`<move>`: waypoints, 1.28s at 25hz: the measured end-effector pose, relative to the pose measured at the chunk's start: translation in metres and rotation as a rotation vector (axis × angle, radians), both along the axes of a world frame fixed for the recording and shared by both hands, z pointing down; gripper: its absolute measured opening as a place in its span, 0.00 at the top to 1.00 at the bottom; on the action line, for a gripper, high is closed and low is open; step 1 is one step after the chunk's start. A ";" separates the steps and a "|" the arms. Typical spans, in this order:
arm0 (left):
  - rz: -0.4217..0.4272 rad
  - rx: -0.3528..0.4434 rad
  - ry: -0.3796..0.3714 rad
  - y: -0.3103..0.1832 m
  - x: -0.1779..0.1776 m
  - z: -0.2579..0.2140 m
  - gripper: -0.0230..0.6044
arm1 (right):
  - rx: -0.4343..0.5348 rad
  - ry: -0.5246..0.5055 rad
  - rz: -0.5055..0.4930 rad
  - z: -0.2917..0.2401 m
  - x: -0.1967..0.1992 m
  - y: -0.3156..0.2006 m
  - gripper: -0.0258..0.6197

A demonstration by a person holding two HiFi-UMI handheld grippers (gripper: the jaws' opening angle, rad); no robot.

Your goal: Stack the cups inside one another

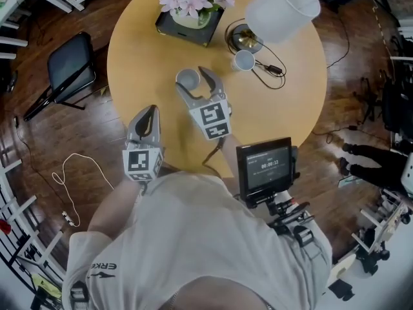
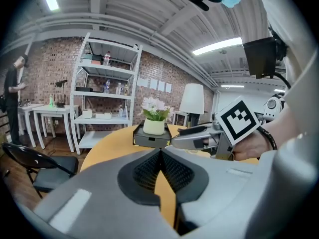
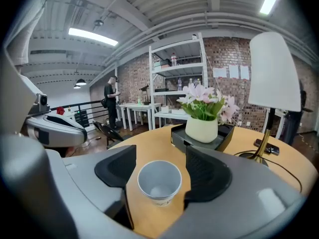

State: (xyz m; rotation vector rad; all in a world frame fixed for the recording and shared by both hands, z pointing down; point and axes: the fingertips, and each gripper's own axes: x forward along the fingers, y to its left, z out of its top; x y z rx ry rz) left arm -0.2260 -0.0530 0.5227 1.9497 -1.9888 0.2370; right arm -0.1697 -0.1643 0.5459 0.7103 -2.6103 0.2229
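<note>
A white paper cup (image 1: 188, 78) stands upright on the round wooden table (image 1: 142, 50), between the spread jaws of my right gripper (image 1: 195, 82). In the right gripper view the cup (image 3: 159, 181) sits between the two dark pads with a gap on its left side; the right gripper (image 3: 158, 169) is open. A second white cup (image 1: 243, 60) stands apart, beside the lamp base. My left gripper (image 1: 152, 113) hovers over the table's near left edge, shut and empty; in its own view the left gripper (image 2: 160, 156) has its pads together.
A potted pink flower on a dark tray (image 1: 192, 6) stands at the table's far side. A tilted white lamp (image 1: 282, 10) with a black cable (image 1: 268, 70) is at the far right. A black chair (image 1: 71, 63) stands on the floor to the left.
</note>
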 end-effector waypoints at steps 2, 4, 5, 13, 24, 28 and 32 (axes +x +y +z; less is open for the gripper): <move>0.008 0.015 0.004 -0.004 0.000 0.001 0.96 | 0.040 -0.028 0.018 -0.013 0.002 -0.003 0.52; 0.020 0.030 0.006 -0.007 0.003 -0.002 0.96 | 0.080 -0.049 0.037 -0.028 0.007 -0.004 0.57; 0.028 0.038 0.005 -0.008 0.005 -0.006 0.96 | 0.097 -0.059 0.046 -0.037 0.010 -0.003 0.59; 0.111 0.144 0.002 -0.015 0.036 -0.048 0.96 | 0.239 -0.125 0.164 -0.113 0.053 0.006 0.81; 0.240 0.283 0.002 -0.031 0.080 -0.094 0.96 | 0.370 -0.167 0.410 -0.176 0.137 0.020 0.94; 0.281 0.322 0.000 -0.038 0.094 -0.108 0.96 | 0.392 -0.161 0.475 -0.184 0.164 0.026 0.94; 0.323 0.344 0.007 -0.044 0.113 -0.117 0.96 | 0.401 -0.153 0.536 -0.186 0.191 0.032 0.94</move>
